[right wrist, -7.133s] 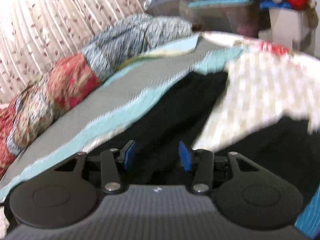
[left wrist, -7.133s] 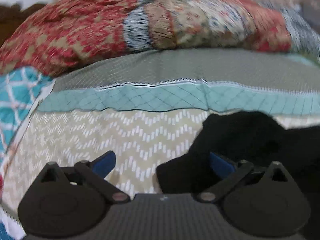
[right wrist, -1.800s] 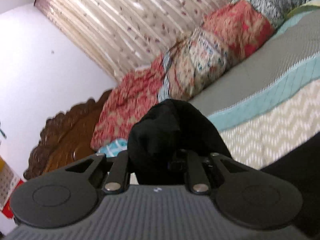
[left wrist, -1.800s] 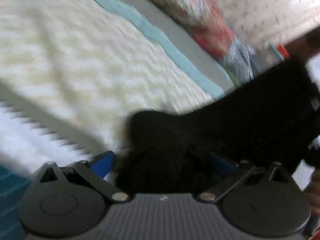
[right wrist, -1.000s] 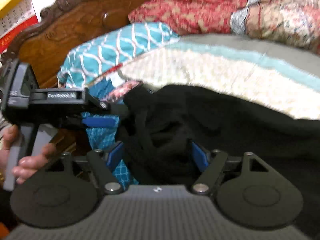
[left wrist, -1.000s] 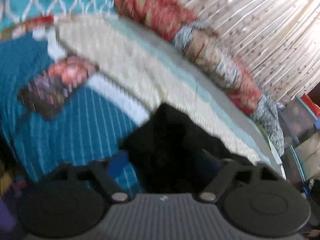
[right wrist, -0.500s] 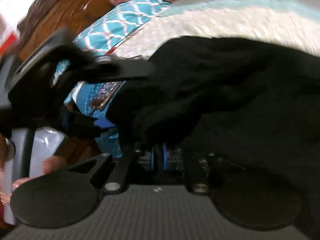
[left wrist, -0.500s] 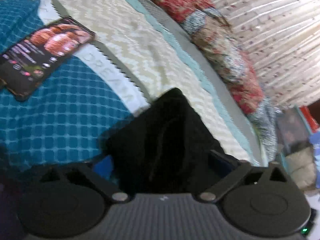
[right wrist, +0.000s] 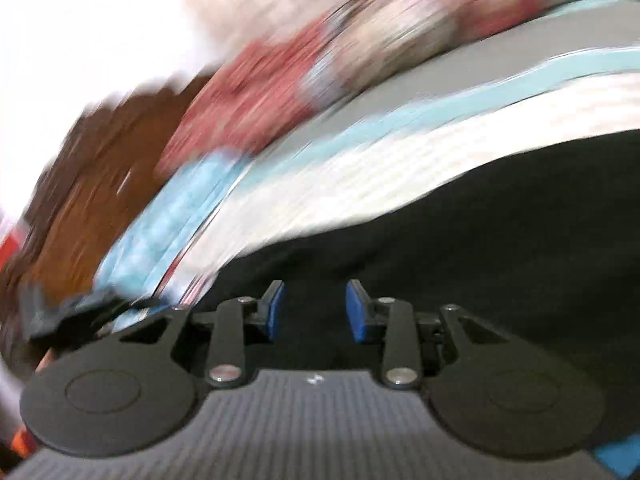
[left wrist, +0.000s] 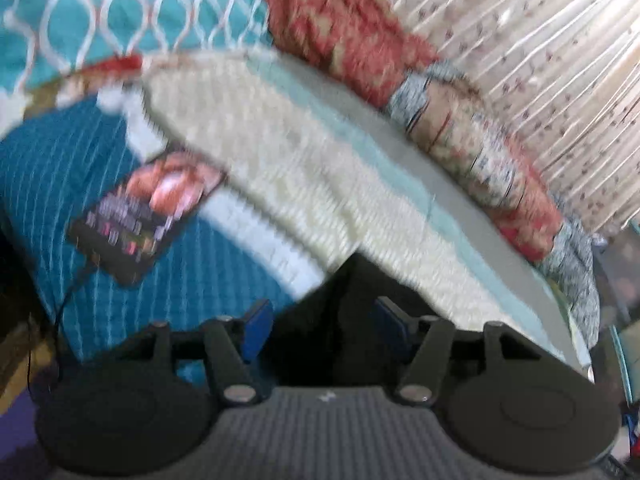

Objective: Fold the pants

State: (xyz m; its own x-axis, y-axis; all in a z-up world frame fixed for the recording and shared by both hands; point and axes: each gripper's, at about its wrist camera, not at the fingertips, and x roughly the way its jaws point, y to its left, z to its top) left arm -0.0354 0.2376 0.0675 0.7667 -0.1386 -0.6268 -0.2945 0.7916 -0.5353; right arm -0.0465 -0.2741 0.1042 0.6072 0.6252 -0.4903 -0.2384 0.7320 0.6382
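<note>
The black pants [left wrist: 352, 280] lie on the patterned bedspread [left wrist: 300, 168]. One bunched end pokes up between the jaws of my left gripper [left wrist: 324, 324]. Those jaws are closing around the cloth, and a sliver of bedding still shows beside the left pad. In the right wrist view the pants [right wrist: 500, 220] spread wide across the lower right. My right gripper [right wrist: 316, 312] hangs just over them; its jaws are opening and the blue pads stand clear of the cloth. This view is heavily blurred.
A black packet with a red picture [left wrist: 144, 216] and a thin cable lies on the blue part of the bedspread. A teal pillow [left wrist: 100, 12] and a red patterned quilt [left wrist: 352, 32] line the far side, below a curtain [left wrist: 540, 60]. A wooden headboard [right wrist: 92, 168] stands at the left.
The right jaws, pinched together in the black cloth half a second ago, have parted, and that hand has swung and rolled. The left jaws have narrowed around the pants' end.
</note>
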